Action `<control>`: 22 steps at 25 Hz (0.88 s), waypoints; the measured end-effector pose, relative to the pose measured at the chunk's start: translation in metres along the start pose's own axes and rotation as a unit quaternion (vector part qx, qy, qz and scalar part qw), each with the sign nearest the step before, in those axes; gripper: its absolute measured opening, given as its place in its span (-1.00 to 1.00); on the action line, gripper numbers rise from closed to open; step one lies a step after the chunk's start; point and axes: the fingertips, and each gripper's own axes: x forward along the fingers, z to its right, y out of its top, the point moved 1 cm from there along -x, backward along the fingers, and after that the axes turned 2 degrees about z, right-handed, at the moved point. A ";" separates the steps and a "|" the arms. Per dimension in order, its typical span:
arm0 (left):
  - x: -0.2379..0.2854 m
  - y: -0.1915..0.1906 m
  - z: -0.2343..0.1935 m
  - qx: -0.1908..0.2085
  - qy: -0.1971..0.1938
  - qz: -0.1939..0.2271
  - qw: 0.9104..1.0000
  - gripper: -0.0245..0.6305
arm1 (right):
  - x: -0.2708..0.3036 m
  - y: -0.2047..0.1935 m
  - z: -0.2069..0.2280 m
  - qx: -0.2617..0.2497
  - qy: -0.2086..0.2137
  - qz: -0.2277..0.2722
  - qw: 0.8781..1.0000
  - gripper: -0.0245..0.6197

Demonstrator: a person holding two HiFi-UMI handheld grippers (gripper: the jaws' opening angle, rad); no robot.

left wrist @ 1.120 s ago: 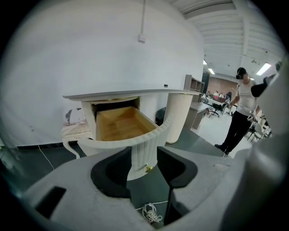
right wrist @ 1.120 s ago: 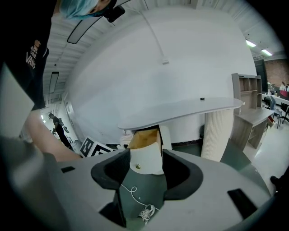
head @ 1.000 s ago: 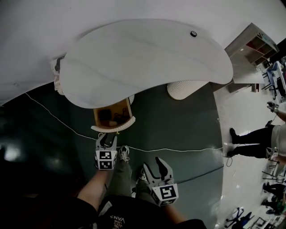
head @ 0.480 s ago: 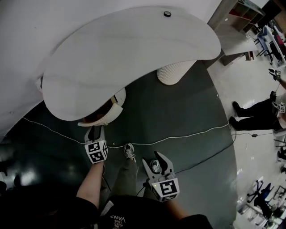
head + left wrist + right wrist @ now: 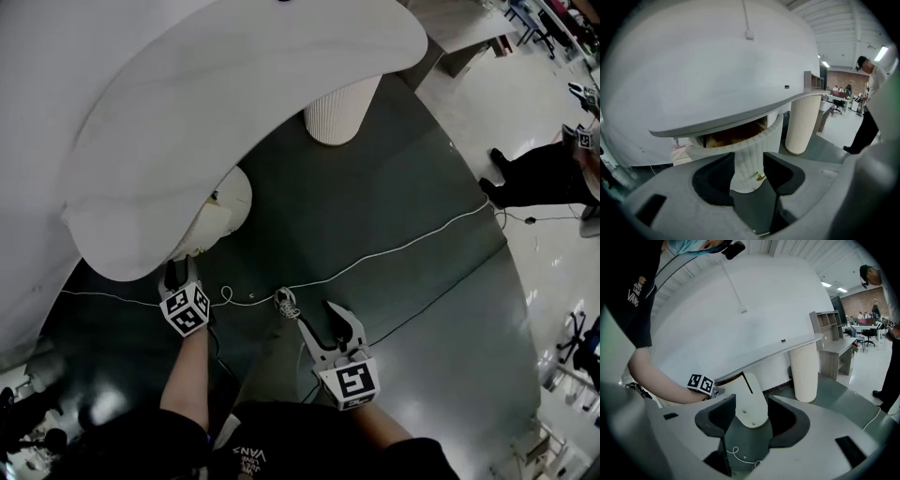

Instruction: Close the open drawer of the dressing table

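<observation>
The white dressing table (image 5: 234,84) has a curved top. Its drawer (image 5: 217,214) has a rounded ribbed front and pokes out only a little from under the top. In the left gripper view the drawer front (image 5: 751,152) shows its brass knob (image 5: 760,176), with a strip of brown inside (image 5: 736,133) above it. My left gripper (image 5: 176,269) (image 5: 747,164) is open, right at the drawer front, which shows in the gap between the jaws; nothing is gripped. My right gripper (image 5: 328,323) (image 5: 751,414) hangs open and empty over the floor, back from the drawer (image 5: 749,401).
A ribbed white cylindrical leg (image 5: 339,112) stands right of the drawer. A white cable (image 5: 403,246) crosses the dark green floor. My shoe (image 5: 286,302) lies between the grippers. A person (image 5: 539,178) stands at the far right, with desks and shelves behind.
The drawer has slid most of the way in under the table top, and my left gripper went along with it. My right gripper has sunk a little and rolled.
</observation>
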 end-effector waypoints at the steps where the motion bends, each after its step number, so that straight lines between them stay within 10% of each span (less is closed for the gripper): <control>1: 0.005 0.003 0.000 0.001 0.004 0.000 1.000 -0.36 | 0.002 0.001 0.003 0.002 -0.001 0.001 1.000 -0.25; 22: 0.047 0.027 -0.020 -0.014 0.059 0.047 0.997 -0.25 | 0.020 -0.016 0.021 0.034 -0.043 0.033 0.998 -0.26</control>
